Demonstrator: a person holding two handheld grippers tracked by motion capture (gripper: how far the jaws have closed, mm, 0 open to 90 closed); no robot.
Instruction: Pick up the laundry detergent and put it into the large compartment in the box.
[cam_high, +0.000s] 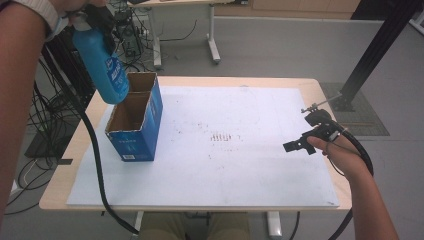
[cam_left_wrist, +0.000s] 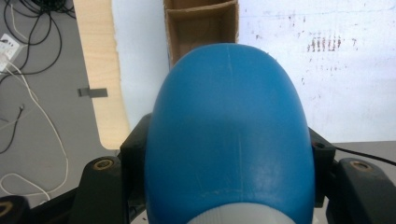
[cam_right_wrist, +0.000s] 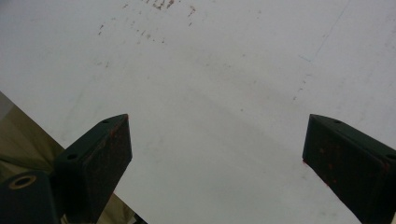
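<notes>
Blue plastic bottle (cam_high: 104, 67) hung in the air at the far left of the high view, held up w/ its base pointing down toward the open top of a blue cardboard box (cam_high: 135, 120) and its pale cap end up by the hand. Left gripper (cam_high: 95, 17) was clamped on the bottle near that upper end; in the left gripper view the bottle (cam_left_wrist: 229, 135) swelled up between the two black jaws, both pressed against its sides, whitish cap at the bottom edge. Bottle's base sat just above the box's far-left corner, tilted a bit, not yet inside; can't tell if it touched the rim. Box stood upright on a white sheet (cam_high: 240, 150) covering a light wooden table (cam_high: 75, 145), left of centre, w/ two brown compartments open at the top; same box (cam_left_wrist: 201, 28) showed beyond the bottle in the left gripper view. Right gripper (cam_high: 295, 145) was held low over the sheet's right side, well apart from box and bottle, black cable trailing back along the forearm. Its jaws stood wide apart, nothing between them: right gripper view had just the bare sheet (cam_right_wrist: 210, 93) w/ faint reddish specks betw. the two pads. Same reddish marks dotted the sheet's middle in the high view.
</notes>
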